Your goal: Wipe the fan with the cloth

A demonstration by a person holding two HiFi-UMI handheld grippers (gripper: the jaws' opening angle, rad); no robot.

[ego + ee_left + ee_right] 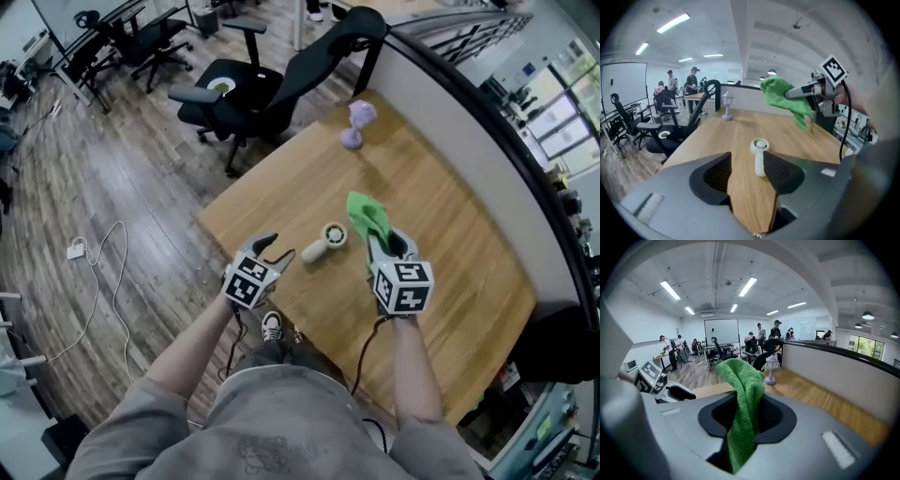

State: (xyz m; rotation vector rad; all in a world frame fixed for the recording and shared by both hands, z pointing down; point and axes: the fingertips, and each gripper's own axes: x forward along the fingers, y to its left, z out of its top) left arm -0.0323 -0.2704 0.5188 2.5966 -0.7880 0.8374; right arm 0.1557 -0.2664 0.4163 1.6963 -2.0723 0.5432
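On the wooden table (pixel 450 225) the small cream hand-held fan (pixel 324 243) lies flat, its round head toward the middle of the board and its handle toward the near-left edge, which runs just beside the left gripper (pixel 274 248). That gripper hangs above the edge with its jaws standing wide apart and nothing pressed between them; in the left gripper view the fan shows beyond the gap, resting on the wood. The right gripper (pixel 382 242) is just right of the fan, clear of the tabletop, its jaws clamped on the green cloth (pixel 366 217), which bunches up past the tips. The print that shows is the black-and-white square marker pattern on each gripper's cube. Bare wood stretches from the fan to a small purple lamp-shaped ornament (pixel 355 125) at the far corner, and rightward to the curved partition wall (pixel 487 159) along the table's far side. A black office chair (pixel 262 89) stands near the far-left corner, and a white cable (pixel 103 272) lies on the floor.
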